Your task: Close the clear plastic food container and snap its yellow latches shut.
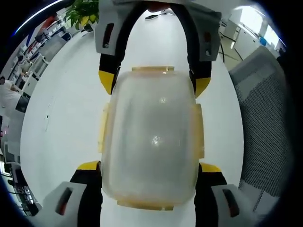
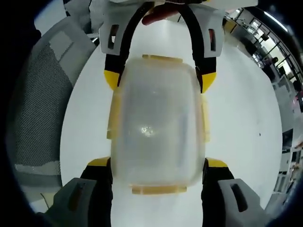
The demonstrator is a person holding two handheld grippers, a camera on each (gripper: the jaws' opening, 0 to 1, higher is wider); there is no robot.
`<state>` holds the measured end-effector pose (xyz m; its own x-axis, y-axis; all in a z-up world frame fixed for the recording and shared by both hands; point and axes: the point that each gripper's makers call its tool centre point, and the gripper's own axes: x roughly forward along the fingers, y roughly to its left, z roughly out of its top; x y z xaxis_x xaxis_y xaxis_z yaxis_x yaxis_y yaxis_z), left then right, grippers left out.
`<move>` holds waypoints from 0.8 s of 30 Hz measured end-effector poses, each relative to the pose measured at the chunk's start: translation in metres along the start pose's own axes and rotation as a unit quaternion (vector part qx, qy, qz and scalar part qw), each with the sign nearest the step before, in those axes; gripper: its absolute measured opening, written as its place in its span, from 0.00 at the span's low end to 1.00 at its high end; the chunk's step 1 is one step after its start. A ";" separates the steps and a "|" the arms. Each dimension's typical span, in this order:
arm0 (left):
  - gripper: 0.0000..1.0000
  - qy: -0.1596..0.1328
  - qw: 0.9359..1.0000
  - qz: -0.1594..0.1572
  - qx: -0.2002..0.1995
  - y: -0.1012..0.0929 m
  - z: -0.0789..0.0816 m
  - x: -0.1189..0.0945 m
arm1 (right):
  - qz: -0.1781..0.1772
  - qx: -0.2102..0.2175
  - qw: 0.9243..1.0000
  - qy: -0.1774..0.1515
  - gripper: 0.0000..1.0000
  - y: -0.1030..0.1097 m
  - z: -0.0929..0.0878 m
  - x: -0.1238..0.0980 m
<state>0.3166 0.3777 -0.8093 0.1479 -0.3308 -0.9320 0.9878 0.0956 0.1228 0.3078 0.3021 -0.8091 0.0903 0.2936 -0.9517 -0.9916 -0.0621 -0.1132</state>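
Observation:
A clear plastic container (image 1: 151, 137) (image 2: 156, 127) lies on the white table (image 1: 66, 104) (image 2: 236, 109) with its lid on. Its yellow latches (image 1: 152, 69) (image 2: 162, 59) stick outward from all sides. My left gripper (image 1: 150, 166) straddles the near end in the left gripper view, its yellow fingertips (image 1: 89, 165) against the container's two long sides. From the opposite end, my right gripper (image 2: 157, 163) straddles it the same way. Each gripper also appears at the far end of the other's view: the right gripper (image 1: 154, 82) and the left gripper (image 2: 160, 78).
A grey mesh chair (image 1: 265, 118) (image 2: 38, 94) stands close beside the table. A potted plant (image 1: 83, 12) and office desks sit beyond the table's far edge. A person's fingers (image 2: 158, 14) show behind the far gripper.

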 end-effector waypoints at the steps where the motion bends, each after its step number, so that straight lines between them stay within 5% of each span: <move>1: 0.77 -0.001 1.000 -0.001 0.001 0.001 -0.001 0.000 | -0.001 0.001 1.000 0.001 0.75 0.000 0.001 0.000; 24: 0.79 0.000 1.000 -0.018 0.015 0.038 -0.009 0.004 | -0.004 0.018 1.000 0.005 0.75 -0.035 0.008 0.007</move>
<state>0.3540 0.3882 -0.8113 0.1124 -0.3329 -0.9362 0.9935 0.0563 0.0993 0.3422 0.3138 -0.8099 0.0999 0.2845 -0.9535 -0.9935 -0.0248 -0.1115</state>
